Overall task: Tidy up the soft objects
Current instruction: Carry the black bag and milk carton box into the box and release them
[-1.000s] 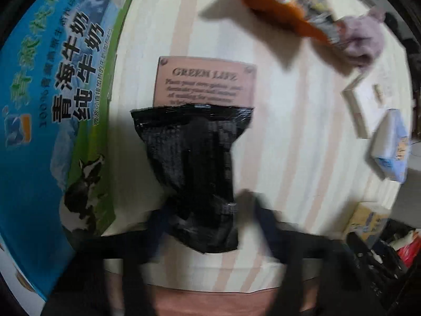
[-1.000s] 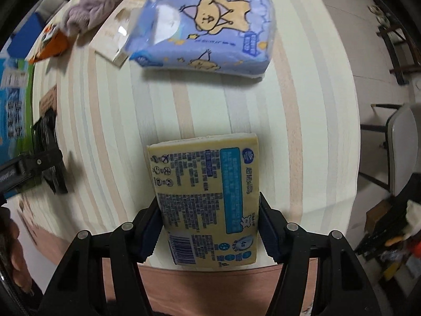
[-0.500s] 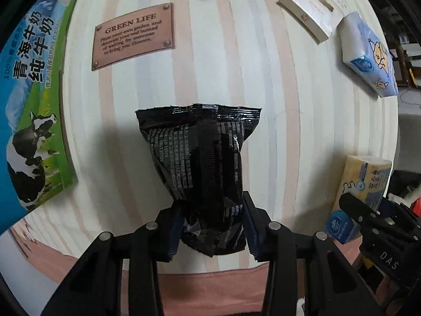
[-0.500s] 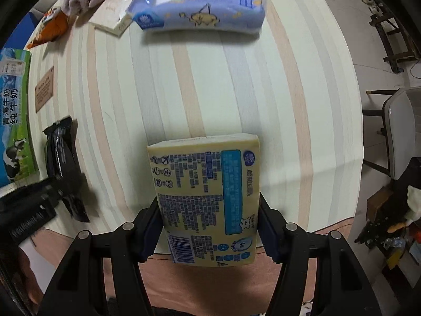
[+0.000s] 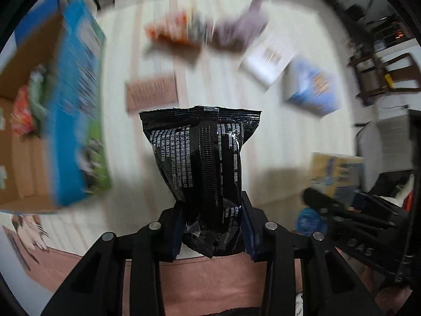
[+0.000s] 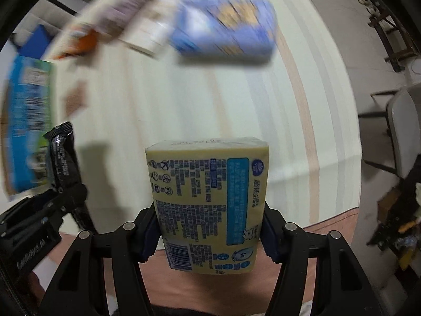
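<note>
honestly the main risk now is a slip: the left gripper (image 5: 212,230) has only the crimped bottom end of the black foil packet (image 5: 202,163) clenched between its jaws, so most of the slick pouch stands out beyond the fingers w/ nothing supporting it, and a fast swing could let it slide out or flop sideways. the right gripper (image 6: 209,233) is clamped on the lower part of the yellow tissue pack (image 6: 208,202); the pack is squashy, so it could deform and creep out if the squeeze eases. both loads are off the striped tablecloth (image 6: 236,110), and the 2 rigs sit near each other, so a clash is possible since the left rig shows at the edge of the right wrist view. background is motion-blurred, so the blue tissue pack (image 6: 223,29), the orange snack bag (image 5: 171,30) and the open milk carton box (image 5: 76,100) at the left are only roughly readable; that box looks like the likely drop spot, tho i can't confirm. pose: both grippers point steeply down at the table, side by side, above its near edge.
</note>
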Available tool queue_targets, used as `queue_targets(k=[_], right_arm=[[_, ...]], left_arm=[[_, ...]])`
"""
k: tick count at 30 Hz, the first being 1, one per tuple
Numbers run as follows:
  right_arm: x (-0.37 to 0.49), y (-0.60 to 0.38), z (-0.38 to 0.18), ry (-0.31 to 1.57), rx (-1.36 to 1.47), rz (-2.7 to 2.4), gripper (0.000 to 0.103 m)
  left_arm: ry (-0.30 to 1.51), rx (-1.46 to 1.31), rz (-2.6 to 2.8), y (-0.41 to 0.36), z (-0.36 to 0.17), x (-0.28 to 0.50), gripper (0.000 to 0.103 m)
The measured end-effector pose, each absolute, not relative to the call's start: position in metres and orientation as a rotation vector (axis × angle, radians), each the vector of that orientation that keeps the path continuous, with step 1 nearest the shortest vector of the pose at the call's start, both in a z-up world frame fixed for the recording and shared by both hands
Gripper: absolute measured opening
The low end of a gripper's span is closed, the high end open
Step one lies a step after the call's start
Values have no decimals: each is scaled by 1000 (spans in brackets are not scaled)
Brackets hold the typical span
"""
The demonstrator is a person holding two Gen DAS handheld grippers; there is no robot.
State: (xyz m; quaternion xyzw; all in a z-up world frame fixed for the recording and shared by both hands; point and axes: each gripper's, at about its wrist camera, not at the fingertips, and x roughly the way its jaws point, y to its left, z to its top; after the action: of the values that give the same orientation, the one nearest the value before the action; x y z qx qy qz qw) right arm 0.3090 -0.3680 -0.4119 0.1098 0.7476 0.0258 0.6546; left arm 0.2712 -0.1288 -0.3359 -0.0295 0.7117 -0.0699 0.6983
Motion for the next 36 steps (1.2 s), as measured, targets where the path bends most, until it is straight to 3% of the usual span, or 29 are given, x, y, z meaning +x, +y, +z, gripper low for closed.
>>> queue_targets(k=[6, 13, 18, 23, 36], right_arm=[[321, -298, -305, 1524, 253, 231, 65], [326, -170, -221, 1424, 222, 394, 65], [344, -79, -227, 1433, 184, 411, 65], [374, -6, -275, 1490, 116, 344, 65], [418, 38, -384, 1591, -41, 188, 65]], left_arm=[[1349, -138, -161, -59, -207, 272, 34], [1263, -126, -18, 67, -153, 292, 34], [1311, -154, 114, 155, -178, 318, 34], [1413, -197, 180, 217, -237, 340, 34], [1586, -272, 196, 259, -350, 375, 34]])
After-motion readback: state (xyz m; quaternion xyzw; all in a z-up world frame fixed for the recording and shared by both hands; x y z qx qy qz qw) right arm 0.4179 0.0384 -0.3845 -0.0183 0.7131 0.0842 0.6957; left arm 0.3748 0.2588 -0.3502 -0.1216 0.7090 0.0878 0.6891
